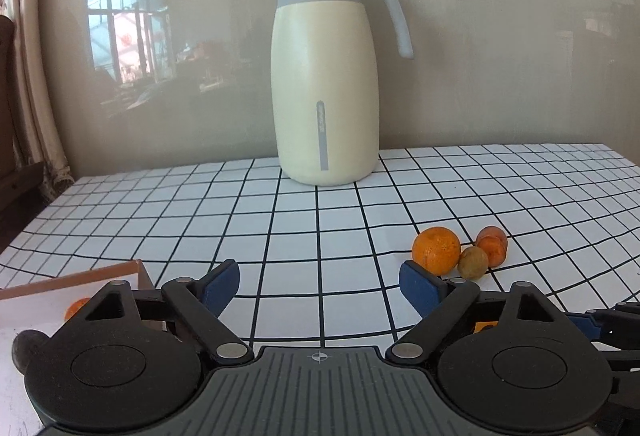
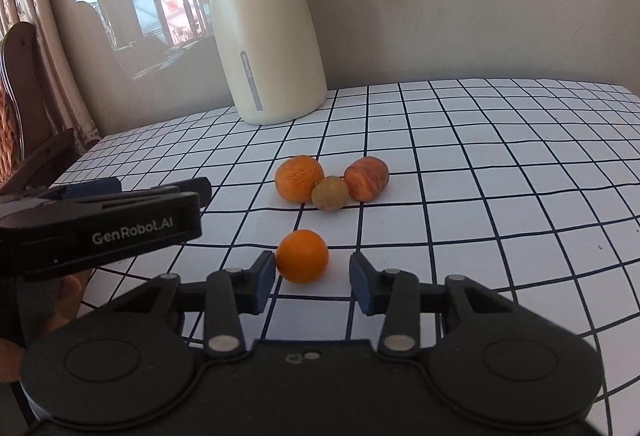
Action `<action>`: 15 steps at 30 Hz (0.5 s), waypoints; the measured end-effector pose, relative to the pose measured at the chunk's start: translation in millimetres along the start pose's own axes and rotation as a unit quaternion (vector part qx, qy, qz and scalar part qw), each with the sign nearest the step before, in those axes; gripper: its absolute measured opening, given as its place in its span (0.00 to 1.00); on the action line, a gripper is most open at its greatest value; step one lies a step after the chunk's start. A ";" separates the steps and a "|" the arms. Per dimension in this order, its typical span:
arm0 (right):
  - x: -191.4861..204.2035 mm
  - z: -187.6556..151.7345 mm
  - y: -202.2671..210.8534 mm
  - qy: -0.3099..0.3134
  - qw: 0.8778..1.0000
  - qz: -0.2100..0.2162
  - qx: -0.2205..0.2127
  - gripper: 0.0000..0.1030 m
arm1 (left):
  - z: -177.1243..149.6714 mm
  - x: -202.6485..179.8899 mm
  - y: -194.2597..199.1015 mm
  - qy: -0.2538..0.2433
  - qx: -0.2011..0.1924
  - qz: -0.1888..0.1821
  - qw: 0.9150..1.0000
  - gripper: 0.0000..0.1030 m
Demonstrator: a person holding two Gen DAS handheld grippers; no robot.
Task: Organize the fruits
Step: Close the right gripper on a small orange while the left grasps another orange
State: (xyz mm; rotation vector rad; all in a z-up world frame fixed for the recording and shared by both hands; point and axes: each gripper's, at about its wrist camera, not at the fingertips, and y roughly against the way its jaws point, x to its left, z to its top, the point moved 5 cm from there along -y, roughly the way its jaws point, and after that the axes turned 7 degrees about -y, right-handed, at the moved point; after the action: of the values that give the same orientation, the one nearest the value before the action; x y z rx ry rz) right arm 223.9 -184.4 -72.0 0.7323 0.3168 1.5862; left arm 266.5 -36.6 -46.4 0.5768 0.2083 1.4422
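In the right wrist view, my right gripper (image 2: 313, 282) is open with a small smooth orange (image 2: 302, 255) between its fingertips, close to the left pad, resting on the checked tablecloth. Beyond it lie a rough orange (image 2: 298, 178), a brownish kiwi (image 2: 329, 193) and a reddish-orange fruit (image 2: 366, 177), touching each other. The same three fruits show in the left wrist view (image 1: 436, 250), to the right of my open, empty left gripper (image 1: 320, 288). The left gripper's side shows in the right wrist view (image 2: 100, 220). A cardboard box (image 1: 80, 278) at lower left holds an orange fruit (image 1: 76, 309).
A tall cream thermos jug (image 1: 324, 76) with a grey lid and handle stands at the table's back, against a glossy wall. The table's left edge (image 1: 40, 212) drops off near a curtain and dark wooden furniture. A dark round object (image 1: 26, 350) lies in the box.
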 end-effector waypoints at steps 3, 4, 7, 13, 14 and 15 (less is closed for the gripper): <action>2.9 1.2 -2.7 0.005 1.000 0.003 0.000 0.31 | -0.2 -6.5 -9.4 -0.003 0.009 -0.013 1.000 0.85; 3.8 1.7 -3.1 0.007 1.000 0.004 -0.001 0.28 | 0.1 -9.5 -10.8 -0.007 0.007 -0.017 1.000 0.85; 5.8 2.7 -3.5 0.009 1.000 0.007 -0.003 0.23 | 2.0 -17.7 -15.8 -0.018 0.007 -0.025 1.000 0.85; 3.3 4.8 -2.6 0.008 1.000 0.001 -0.008 0.21 | 4.9 -27.9 -23.2 -0.011 0.010 -0.046 0.999 0.85; 1.5 5.7 -1.6 0.009 1.000 -0.006 -0.012 0.21 | 5.7 -29.7 -24.1 -0.009 0.009 -0.047 0.999 0.85; -0.9 6.8 0.7 0.009 1.000 -0.011 -0.017 0.21 | 6.6 -31.0 -25.4 -0.007 0.008 -0.049 0.999 0.85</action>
State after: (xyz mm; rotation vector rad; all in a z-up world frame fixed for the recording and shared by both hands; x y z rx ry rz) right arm 227.6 -186.8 -66.7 0.6872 0.3097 1.5745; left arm 287.5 -68.8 -59.6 0.5820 0.2340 1.3432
